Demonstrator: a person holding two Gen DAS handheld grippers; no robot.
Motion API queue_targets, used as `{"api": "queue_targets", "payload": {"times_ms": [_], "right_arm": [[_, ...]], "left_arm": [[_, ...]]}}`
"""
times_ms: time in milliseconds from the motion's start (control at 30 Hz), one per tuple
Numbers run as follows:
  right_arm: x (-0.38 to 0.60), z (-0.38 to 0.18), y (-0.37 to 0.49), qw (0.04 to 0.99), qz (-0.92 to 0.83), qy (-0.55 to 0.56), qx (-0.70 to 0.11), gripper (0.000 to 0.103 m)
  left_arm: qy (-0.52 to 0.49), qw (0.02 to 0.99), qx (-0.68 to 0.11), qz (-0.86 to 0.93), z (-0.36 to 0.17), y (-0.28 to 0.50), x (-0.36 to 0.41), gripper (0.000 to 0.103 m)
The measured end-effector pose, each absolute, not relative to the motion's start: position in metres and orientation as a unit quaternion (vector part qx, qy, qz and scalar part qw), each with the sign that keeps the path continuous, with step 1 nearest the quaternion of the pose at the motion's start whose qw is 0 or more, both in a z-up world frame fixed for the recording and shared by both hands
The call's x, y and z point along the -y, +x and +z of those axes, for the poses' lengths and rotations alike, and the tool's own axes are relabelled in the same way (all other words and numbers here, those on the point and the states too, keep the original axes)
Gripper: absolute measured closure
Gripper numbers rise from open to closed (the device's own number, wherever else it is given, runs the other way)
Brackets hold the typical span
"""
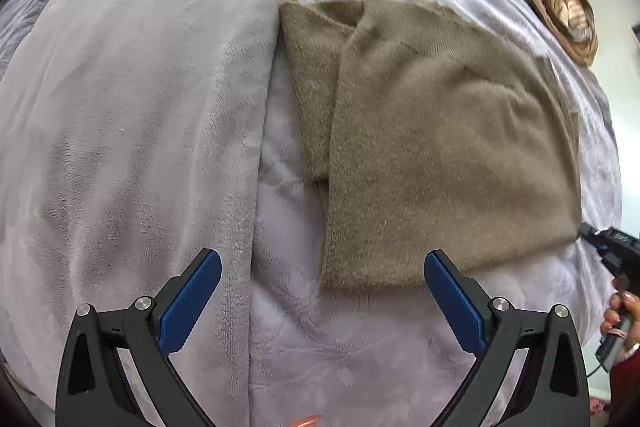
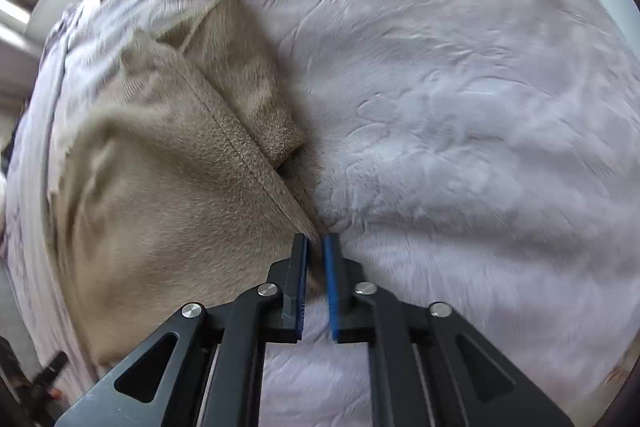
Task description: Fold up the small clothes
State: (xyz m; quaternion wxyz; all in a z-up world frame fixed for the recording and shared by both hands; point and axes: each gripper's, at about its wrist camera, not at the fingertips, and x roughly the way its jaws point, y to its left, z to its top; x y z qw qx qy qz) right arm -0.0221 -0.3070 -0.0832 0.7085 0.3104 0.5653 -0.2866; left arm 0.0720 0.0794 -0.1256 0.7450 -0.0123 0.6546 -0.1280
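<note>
Now the right tool [image 2: 315,247] pinches the tan fuzzy knit garment's [image 2: 160,195] corner for the next fold, needing a lift-over, while the left tool [image 1: 322,269] hangs wide open and empty

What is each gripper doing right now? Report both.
Left gripper: open, holding nothing, above the lavender fleece blanket.
Right gripper: closed on a corner of the folded tan knit garment.
</note>
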Motion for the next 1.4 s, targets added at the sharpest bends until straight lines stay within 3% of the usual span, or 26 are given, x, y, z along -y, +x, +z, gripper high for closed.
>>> {"api": "queue_targets", "payload": {"times_ms": [100,200,233,633,1067,1400], "right_arm": [[0.288,-0.066,-0.036,0.723,-0.258,0.356,-0.532,0.086],[0.262,-0.059,-0.042,0.729,-0.224,0.384,-0.521,0.059],[0.25,-0.058,-0.045,0.732,-0.213,0.391,-0.516,0.054],[0.225,-0.074,-0.088,0.691,-0.197,0.519,-0.463,0.054],[0.171,-0.113,-0.025,0.679,-0.099,0.514,-0.514,0.054],[0.082,-0.173,0.038,0.641,0.018,0.52,-0.564,0.054]], "left_arm": [[0.019,0.737,-0.662,-0.133,-0.127,0.069,-0.07,0.001],[0.038,0.72,-0.676,-0.151,-0.13,0.067,-0.058,0.001],[0.043,0.711,-0.683,-0.159,-0.131,0.067,-0.053,0.001],[0.079,0.704,-0.671,-0.221,-0.12,0.066,0.0,0.001],[0.022,0.723,-0.674,-0.146,-0.143,0.069,-0.074,0.001],[-0.1,0.73,-0.655,-0.167,-0.158,0.078,-0.131,0.001]]}}
